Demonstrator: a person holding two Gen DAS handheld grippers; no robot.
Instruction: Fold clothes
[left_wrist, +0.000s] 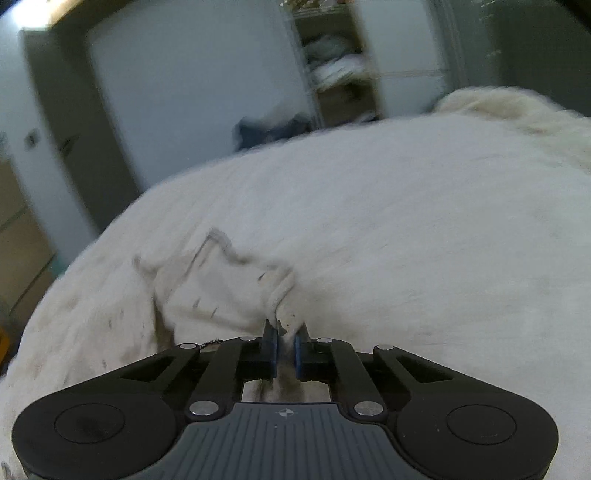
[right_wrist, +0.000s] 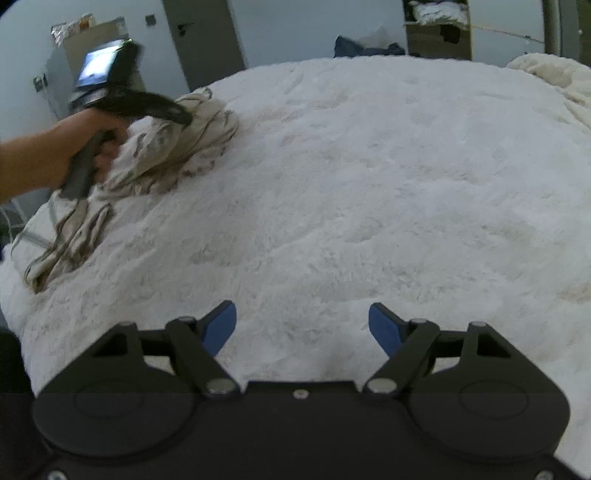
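- Room behind the bed, left wrist view: streaked by motion blur; door (left_wrist: 74, 140) and wall panels have smeared edges.
- Shelf unit (left_wrist: 332, 66), upper centre: contents are pale lumps, not identifiable.
- Dark blue heap (left_wrist: 273, 129) past the bed edge: too blurred to tell what it is.
- Cream garment (left_wrist: 221, 288): printed marks smeared; its near edge is hidden between the pads of the left gripper (left_wrist: 286, 339).
- Left gripper in the right wrist view (right_wrist: 173, 114), upper left: blurred, fingertips buried in cloth.
- Person's forearm (right_wrist: 29, 162): cut off by the left frame edge.
- Right gripper (right_wrist: 302, 325) body: cut off by the bottom edge.
- Rumpled blanket (right_wrist: 554, 74), upper right: cropped by the frame.
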